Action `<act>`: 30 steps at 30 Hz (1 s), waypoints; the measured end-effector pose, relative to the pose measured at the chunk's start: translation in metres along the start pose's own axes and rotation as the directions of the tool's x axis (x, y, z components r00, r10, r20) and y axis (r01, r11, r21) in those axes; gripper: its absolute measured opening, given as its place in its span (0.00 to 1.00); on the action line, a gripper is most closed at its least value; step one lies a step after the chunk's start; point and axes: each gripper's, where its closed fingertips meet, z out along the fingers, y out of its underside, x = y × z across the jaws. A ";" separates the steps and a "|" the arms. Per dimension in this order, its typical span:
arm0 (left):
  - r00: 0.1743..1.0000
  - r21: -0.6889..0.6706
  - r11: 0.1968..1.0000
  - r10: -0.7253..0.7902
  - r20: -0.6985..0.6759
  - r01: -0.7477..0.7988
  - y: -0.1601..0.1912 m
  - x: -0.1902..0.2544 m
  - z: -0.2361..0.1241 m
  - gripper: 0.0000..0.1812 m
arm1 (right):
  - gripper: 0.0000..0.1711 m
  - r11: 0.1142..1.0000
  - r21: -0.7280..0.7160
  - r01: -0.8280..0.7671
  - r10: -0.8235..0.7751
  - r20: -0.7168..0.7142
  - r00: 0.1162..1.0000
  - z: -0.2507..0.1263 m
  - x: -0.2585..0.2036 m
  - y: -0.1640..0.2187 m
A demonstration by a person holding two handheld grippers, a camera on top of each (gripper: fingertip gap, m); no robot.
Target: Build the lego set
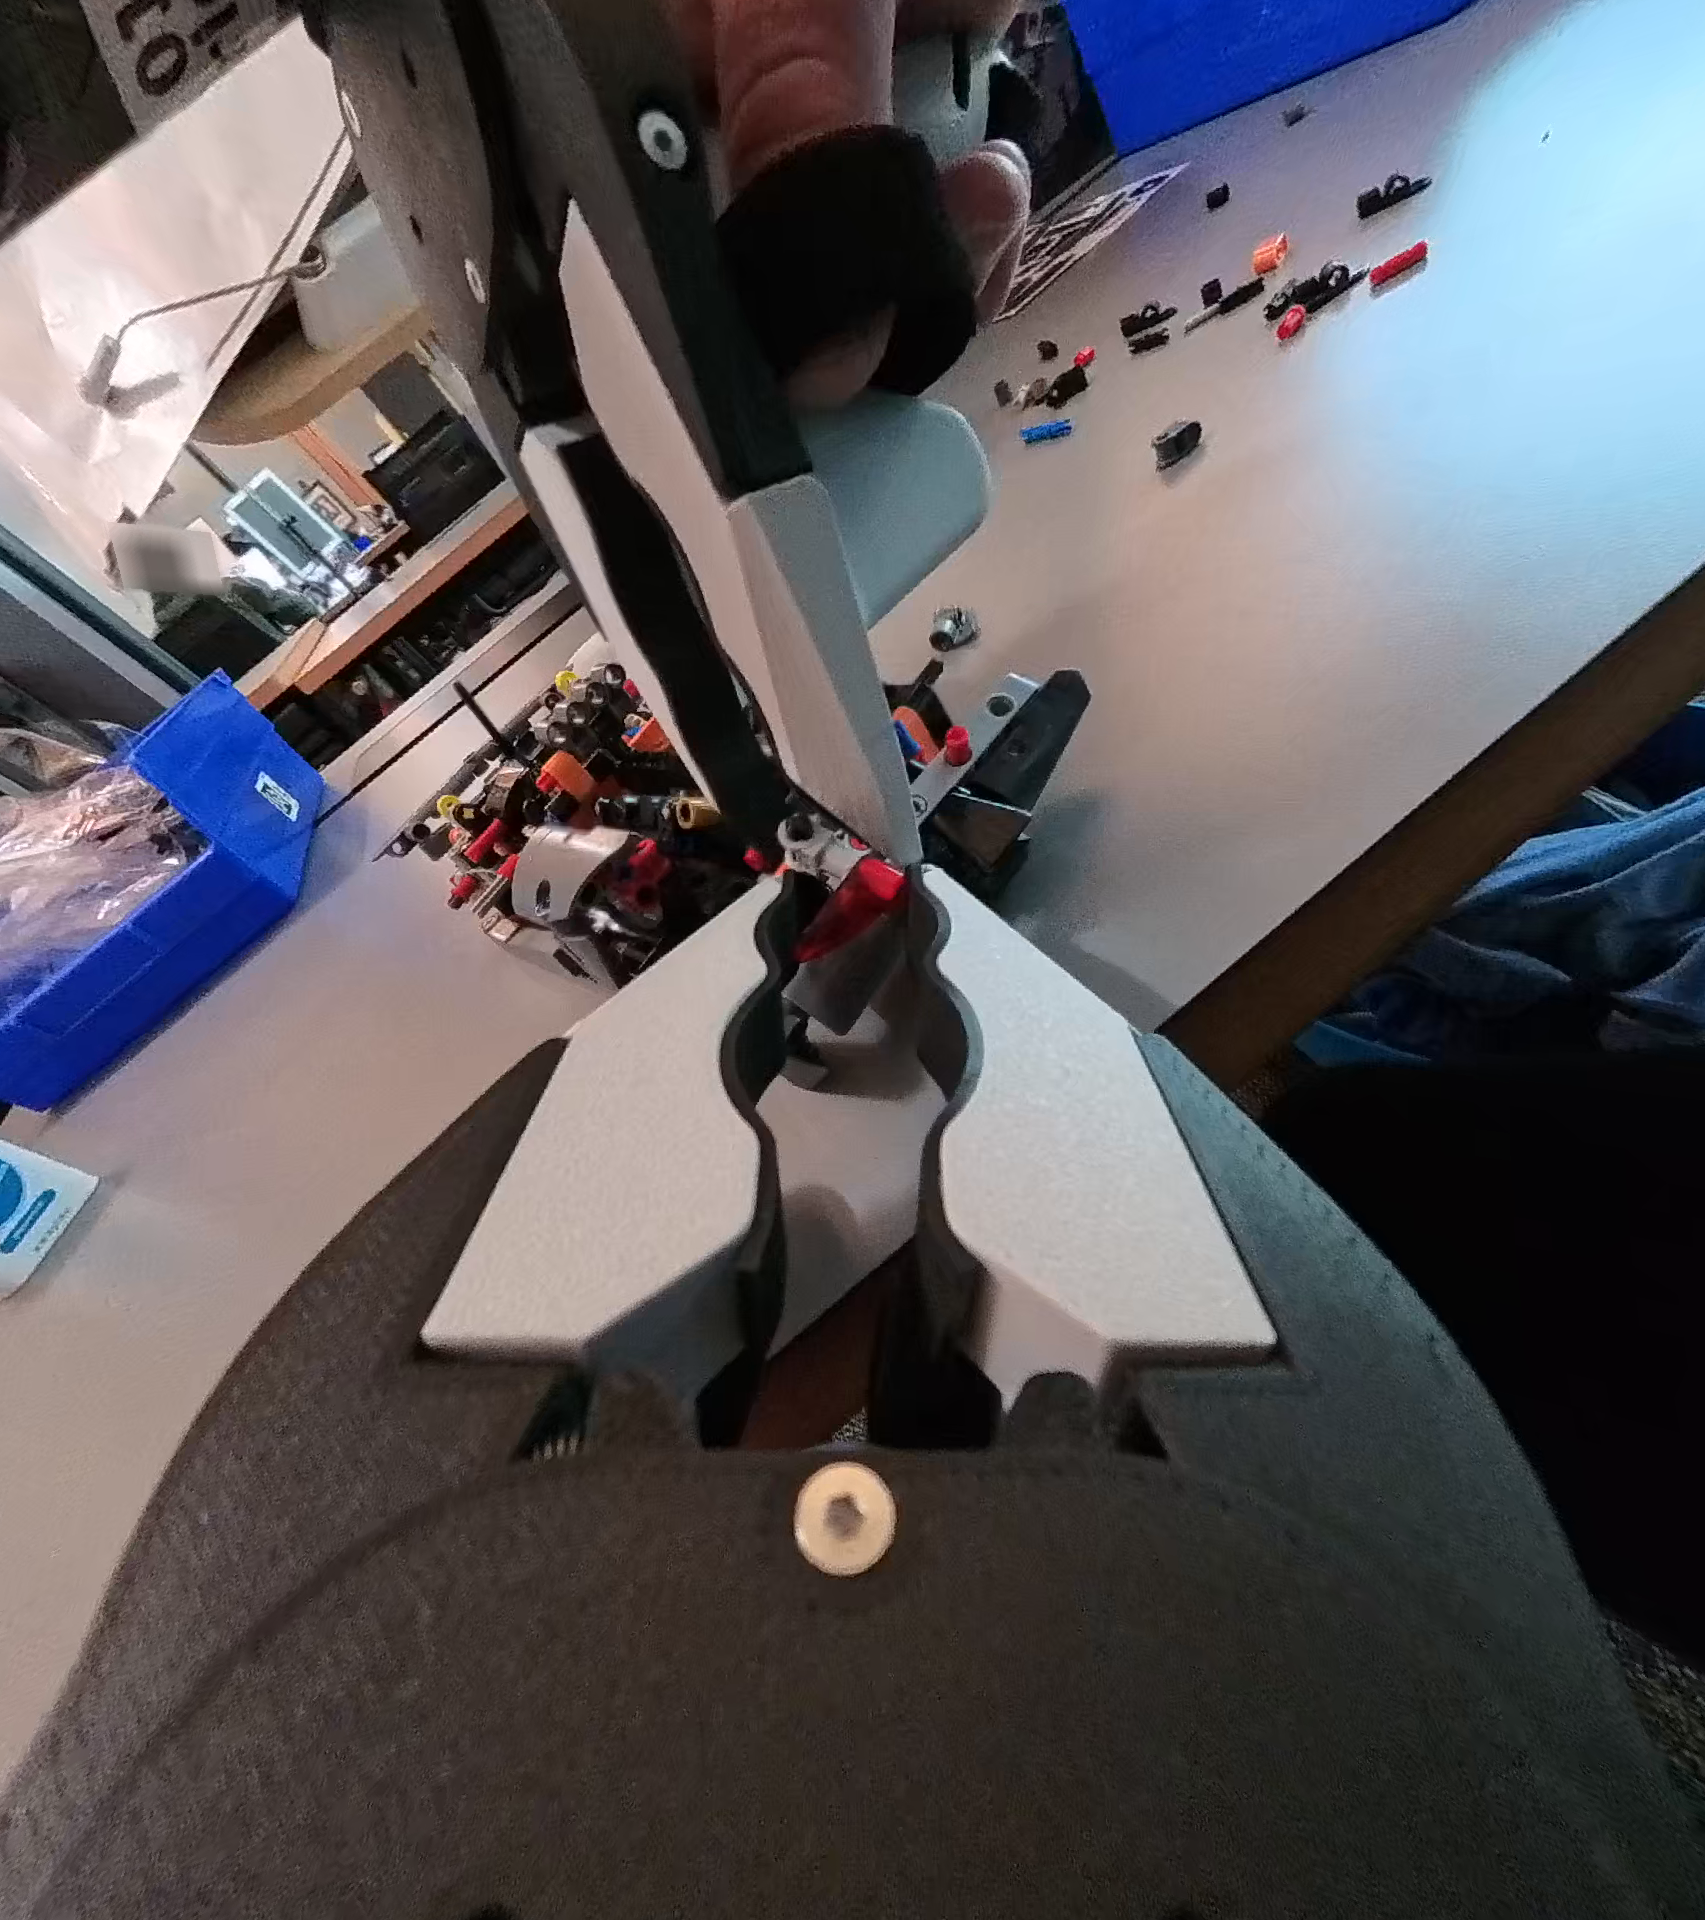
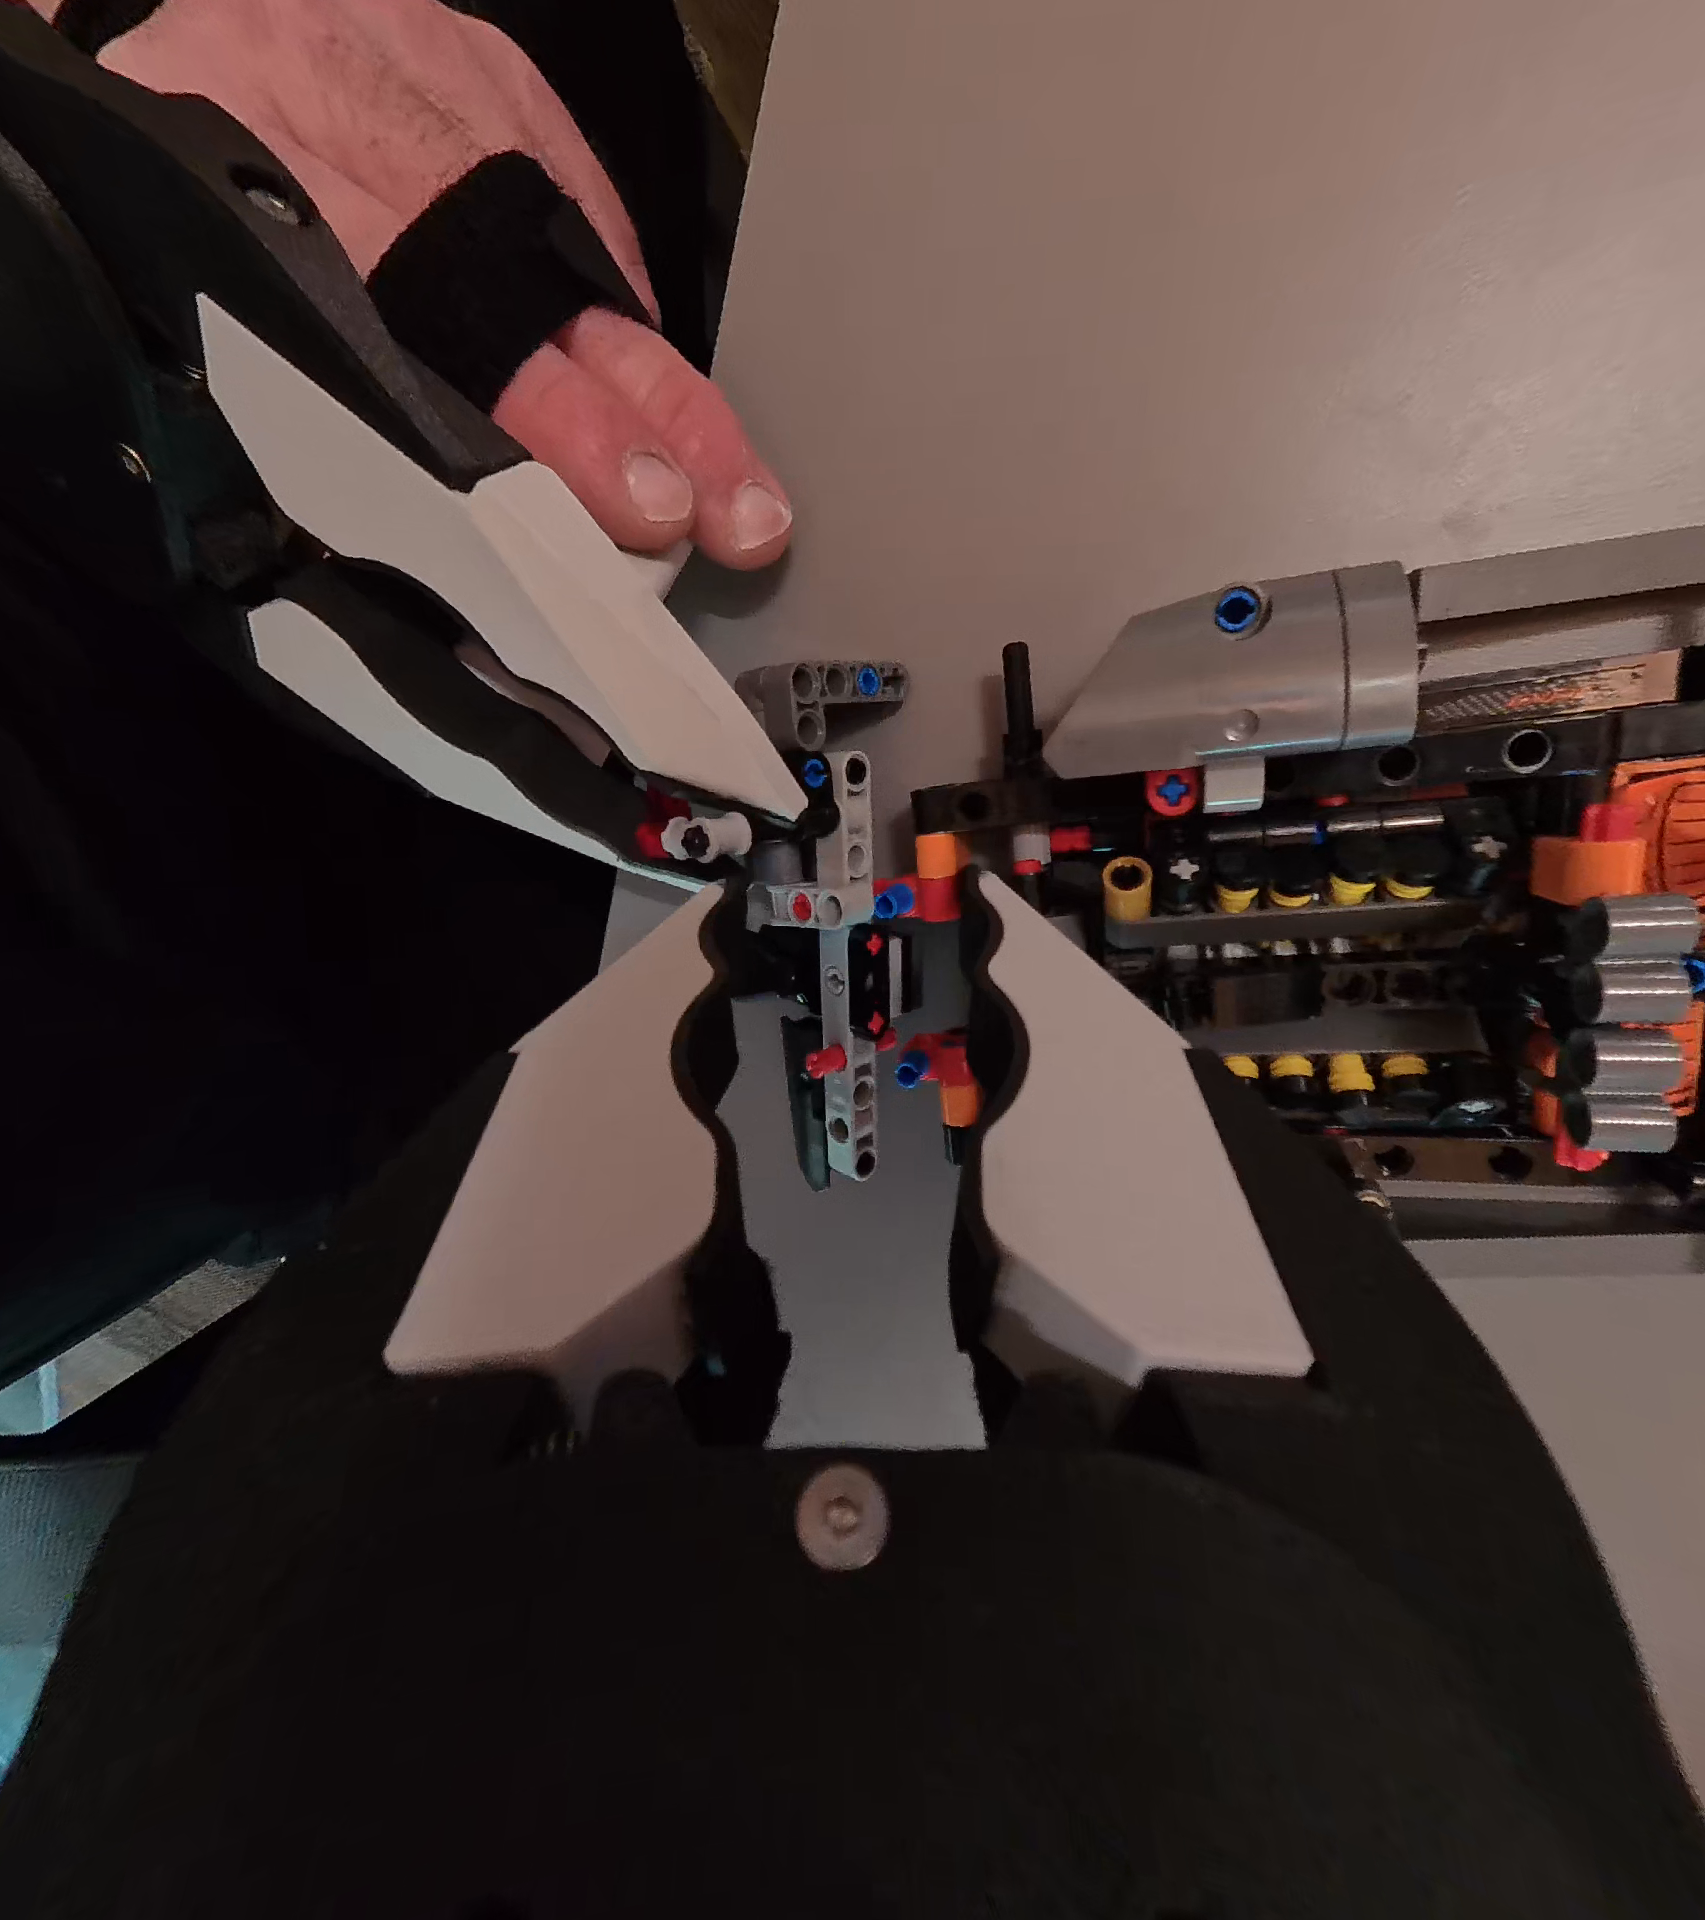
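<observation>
1. Right wrist view: the right gripper (image 2: 848, 894) has its fingers spread, and the grey beam sub-assembly (image 2: 843, 977) stands in the gap between them. Neither fingertip clearly touches it.
2. An orange piece with blue pins (image 2: 936, 899) sits just inside the right-hand fingertip, at the edge of the large lego model (image 2: 1347, 935).
3. The left gripper (image 2: 723, 831) comes in from the left past the tips. Its fingers are pinched on a small white-and-red connector piece (image 2: 697, 836), pressed against the top of the sub-assembly.
4. A hand (image 2: 515, 260) holds that gripper, strapped by a black band.
5. An L-shaped grey beam (image 2: 822, 691) lies on the table (image 2: 1243, 312) just beyond the tips.
6. Left wrist view: between the left gripper's narrowed fingertips sits a red piece (image 1: 853, 904). The right gripper (image 1: 848, 831) meets it from above.
7. Farther off, left of the fingers, a blue bin (image 1: 204, 862) holds clear bags. Loose small lego parts (image 1: 1243, 301) lie scattered far right.
</observation>
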 end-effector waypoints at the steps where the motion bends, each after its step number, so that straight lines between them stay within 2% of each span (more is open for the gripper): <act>1: 1.000 -0.001 1.000 -0.008 0.001 0.008 -0.001 0.000 0.000 0.09 | 0.23 1.000 -0.002 -0.002 0.002 0.005 1.000 0.000 -0.001 0.001; 3: 1.000 -0.014 0.999 -0.031 0.001 0.031 0.000 0.000 0.002 0.09 | 0.19 1.000 -0.001 0.002 -0.002 -0.013 1.000 0.000 0.002 0.002; 16: 0.995 -0.061 0.994 -0.089 0.034 0.091 -0.004 0.001 0.006 0.09 | 0.19 0.999 -0.026 0.039 -0.039 0.028 0.999 -0.004 0.003 0.008; 21: 0.996 -0.063 0.994 -0.087 0.034 0.089 -0.004 0.001 0.006 0.09 | 0.18 0.994 -0.080 0.073 -0.073 -0.007 0.997 -0.007 0.006 0.016; 30: 0.994 -0.079 0.992 -0.096 0.045 0.100 -0.004 -0.001 0.007 0.09 | 0.15 0.994 -0.087 0.060 -0.057 0.032 0.998 -0.008 0.009 0.015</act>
